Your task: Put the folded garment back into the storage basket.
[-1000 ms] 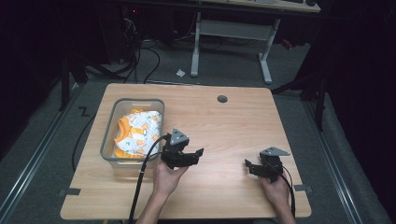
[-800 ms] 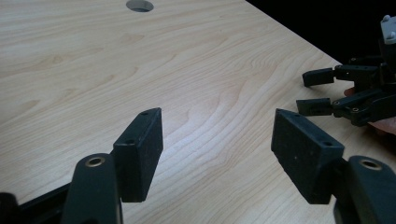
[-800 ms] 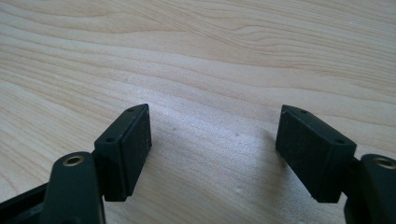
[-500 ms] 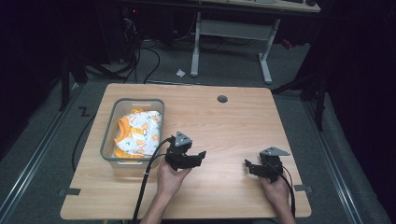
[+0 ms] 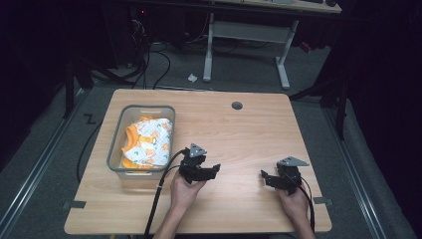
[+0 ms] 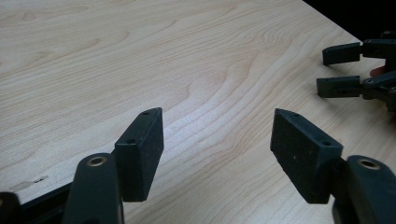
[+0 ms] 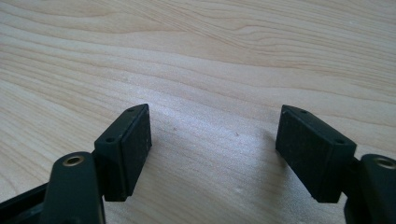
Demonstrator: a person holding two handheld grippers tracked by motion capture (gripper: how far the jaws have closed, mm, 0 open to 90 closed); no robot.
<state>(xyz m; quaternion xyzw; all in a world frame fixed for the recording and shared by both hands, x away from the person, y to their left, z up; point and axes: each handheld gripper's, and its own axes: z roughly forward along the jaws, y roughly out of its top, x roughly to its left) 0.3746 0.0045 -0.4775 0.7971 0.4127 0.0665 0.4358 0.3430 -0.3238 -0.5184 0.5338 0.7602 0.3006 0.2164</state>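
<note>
Holding L gripper [image 5: 213,169] just above bare wood table [image 5: 249,129], jaws spread wide w/ nothing between, pointing toward R gripper [image 5: 264,178]. Keeping R gripper near table's front right, jaws likewise apart & empty. Sitting at table's left: clear bin [image 5: 118,149] w/ orange-white cloth [image 5: 149,142] inside, just beside L gripper.

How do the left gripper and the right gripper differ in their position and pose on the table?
The left gripper sits near the table's middle, close beside the clear bin of orange and white cloth; the right gripper sits nearer the table's right edge, far from the bin. The left gripper's jaws point right, toward the right gripper; the right gripper's jaws point left. Both are open, empty and held low over bare wood.
</note>
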